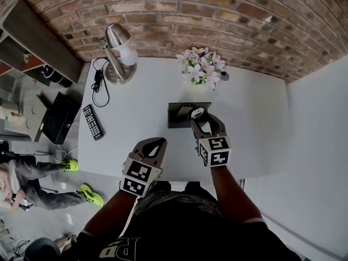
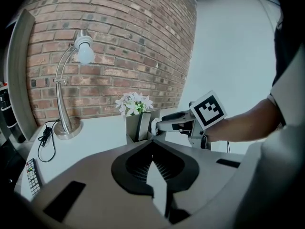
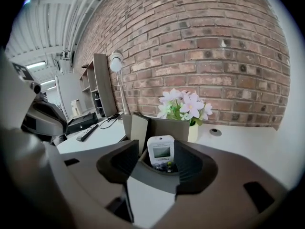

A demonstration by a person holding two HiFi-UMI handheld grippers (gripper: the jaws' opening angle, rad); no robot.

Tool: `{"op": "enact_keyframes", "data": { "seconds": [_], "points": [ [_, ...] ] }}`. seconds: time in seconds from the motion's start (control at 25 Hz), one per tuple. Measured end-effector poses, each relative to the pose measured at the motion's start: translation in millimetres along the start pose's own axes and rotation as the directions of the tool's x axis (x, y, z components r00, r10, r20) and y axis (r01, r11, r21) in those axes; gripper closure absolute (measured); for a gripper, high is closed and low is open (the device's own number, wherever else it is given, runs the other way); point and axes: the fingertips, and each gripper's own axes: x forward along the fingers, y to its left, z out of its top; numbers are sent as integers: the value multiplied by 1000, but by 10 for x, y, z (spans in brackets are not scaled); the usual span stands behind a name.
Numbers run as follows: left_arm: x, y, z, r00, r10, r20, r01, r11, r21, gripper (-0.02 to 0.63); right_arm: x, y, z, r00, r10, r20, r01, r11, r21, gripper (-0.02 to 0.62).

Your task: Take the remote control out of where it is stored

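Brick wall is seen behind a white table, viewed steeply from above. Near the table's middle a dark holder is stood. The white remote control is kept upright in it, screen end uppermost, so that its top is left sticking out where it can be taken.

The right gripper is held at the holder with its jaws spread wide. The remote is framed between them with a gap showing on each side, so it is judged not yet clamped. The left gripper is held back above the table's near edge, its jaws brought together on nothing. It is probably kept there so that the working side is left free.

A grey panel is stood in the holder just left of the remote. Behind the holder a vase of pale flowers is set close to the wall, so little room is left on the far side. A desk lamp and its cable are placed towards the far left corner. A black remote is laid flat near the left edge, well apart from the holder.

Bare table is left in front of the holder and to its right, and nothing is seen above it. A straight lift upward is therefore judged the clearest way out.
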Motion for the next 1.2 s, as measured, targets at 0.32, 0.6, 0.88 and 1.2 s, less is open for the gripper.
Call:
{"op": "enact_keyframes", "data": {
  "seconds": [0.32,0.6,0.88,1.2],
  "points": [
    [-11,17,-20,1000,19,-6,-19,1000,-6,600,237,-111,-111,998,-38,-55,36,999,-41,367],
    [-56,51,-36,999,41,-5,-41,999,-20,600,325,-137,-141,995,-69,-65,65,996,-66,368],
    [-68,33,-53,998,58,-1,-58,998,-24,600,278,-146,-125,997,-51,-61,47,997,-64,371],
    [-98,-26,1,997,76,16,-76,997,-34,600,-30,-108,266,999,-11,52,14,998,-55,373]
  ]
}}
